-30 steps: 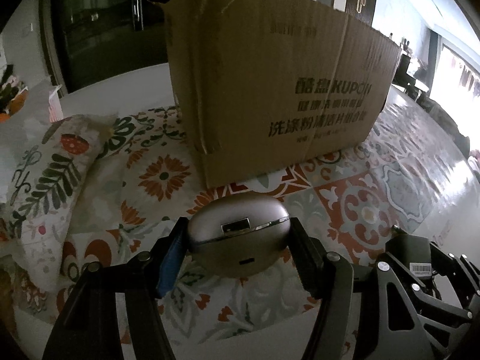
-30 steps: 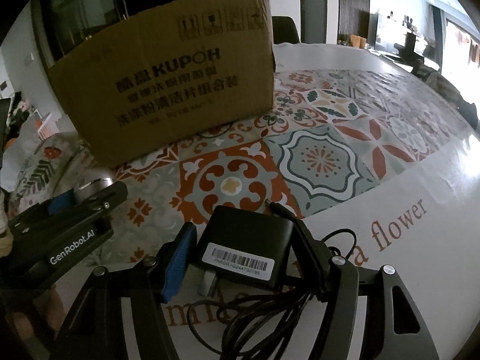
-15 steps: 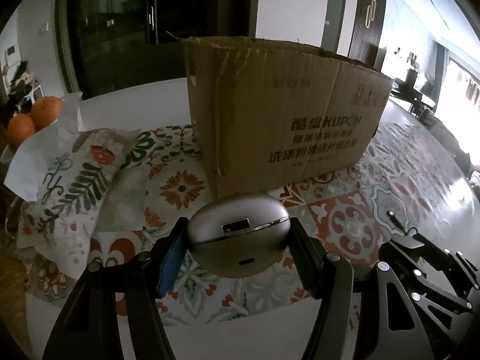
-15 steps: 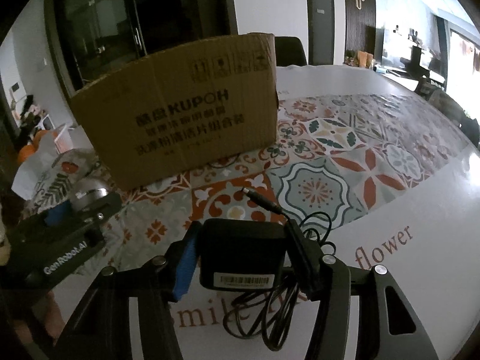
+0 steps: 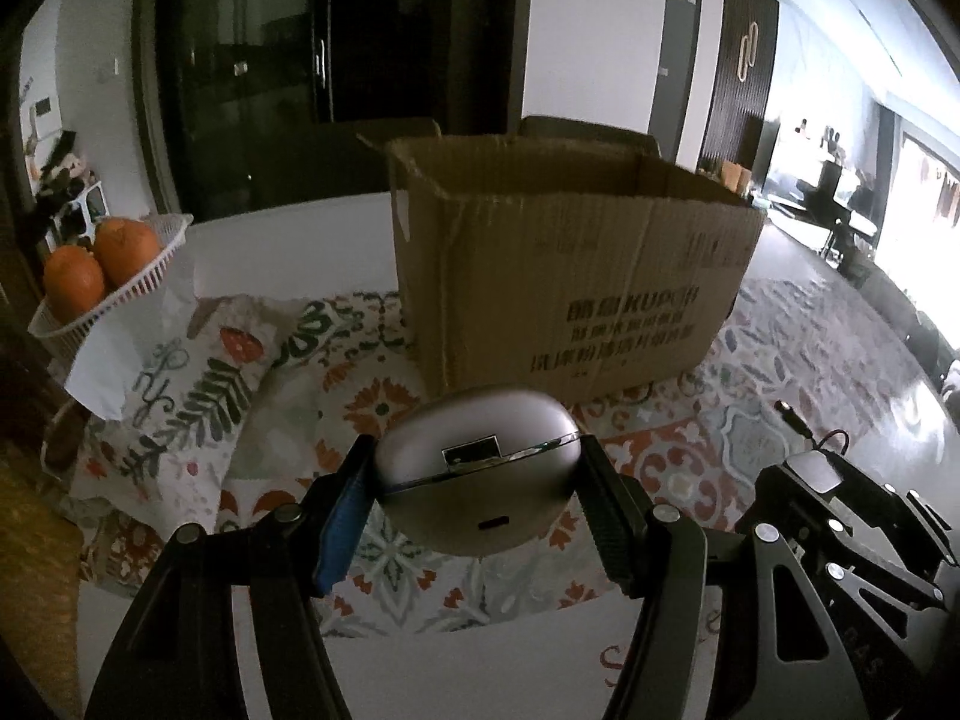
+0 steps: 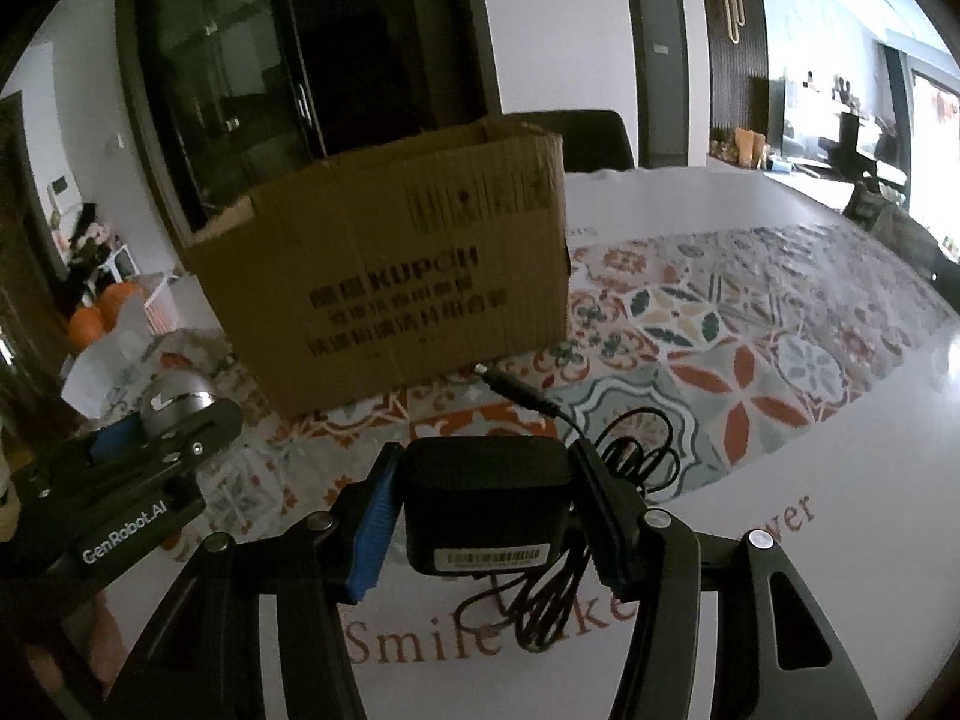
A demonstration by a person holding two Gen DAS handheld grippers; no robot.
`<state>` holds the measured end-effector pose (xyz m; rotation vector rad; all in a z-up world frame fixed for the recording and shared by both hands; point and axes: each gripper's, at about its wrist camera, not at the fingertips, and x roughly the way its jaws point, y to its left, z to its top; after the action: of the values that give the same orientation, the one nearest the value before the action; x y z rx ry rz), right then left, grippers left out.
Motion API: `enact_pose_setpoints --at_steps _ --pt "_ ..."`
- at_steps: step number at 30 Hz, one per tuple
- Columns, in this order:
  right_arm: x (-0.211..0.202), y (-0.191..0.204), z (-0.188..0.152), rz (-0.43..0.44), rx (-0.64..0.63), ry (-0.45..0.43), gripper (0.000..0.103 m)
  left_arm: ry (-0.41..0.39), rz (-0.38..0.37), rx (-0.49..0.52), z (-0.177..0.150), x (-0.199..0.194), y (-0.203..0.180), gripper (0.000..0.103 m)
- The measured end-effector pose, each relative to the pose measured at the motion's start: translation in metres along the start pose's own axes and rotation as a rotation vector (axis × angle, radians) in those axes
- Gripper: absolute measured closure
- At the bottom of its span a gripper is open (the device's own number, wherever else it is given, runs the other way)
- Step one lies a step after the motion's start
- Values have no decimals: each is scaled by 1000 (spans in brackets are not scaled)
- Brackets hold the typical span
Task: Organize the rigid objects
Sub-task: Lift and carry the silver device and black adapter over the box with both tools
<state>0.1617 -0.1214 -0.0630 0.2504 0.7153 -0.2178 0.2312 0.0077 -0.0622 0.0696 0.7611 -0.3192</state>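
While both items hang clear of the counter (image 6: 810, 540), the entry reads as follows.

Item one: rounded silver earbud case (image 5: 477, 474), lower centre of the left wrist view, clenched crosswise by the left tool (image 5: 474, 510), hinge seam and port facing the camera.

Item two: black power adapter (image 6: 485, 501), lower centre of the right wrist view, pinched at its sides by the right tool (image 6: 487, 516), barcode label toward the camera. Its cable (image 6: 636, 462) trails loose to the right, the barrel plug (image 6: 504, 381) pointing up toward the box.

Destination, by judgement: open cardboard box (image 5: 570, 282), upper centre of both views, standing on the patterned tablecloth (image 6: 690, 330), top flaps raised.

Handling notes: carry each item above the near rim before moving forward, since the corrugated wall would catch a low approach. Let the cable follow the adapter over the edge; a dangling loop may snag the flap. Release the smooth case low inside, as it will likely roll.

Also present: basket of oranges (image 5: 96, 264), upper left.
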Motion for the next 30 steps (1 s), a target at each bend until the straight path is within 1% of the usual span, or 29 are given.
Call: enact_pose_setpoints --at_steps 12,21,30 --pt "-22 0 30 45 -16 -101 47 -50 3 -25 24 -22 -5 39" --pt "-32 -2 54 83 -20 -154 47 -71 11 -24 41 -32 -8 39" --pt "-36 -4 80 114 -32 -206 47 -110 20 -28 66 -40 -13 39"
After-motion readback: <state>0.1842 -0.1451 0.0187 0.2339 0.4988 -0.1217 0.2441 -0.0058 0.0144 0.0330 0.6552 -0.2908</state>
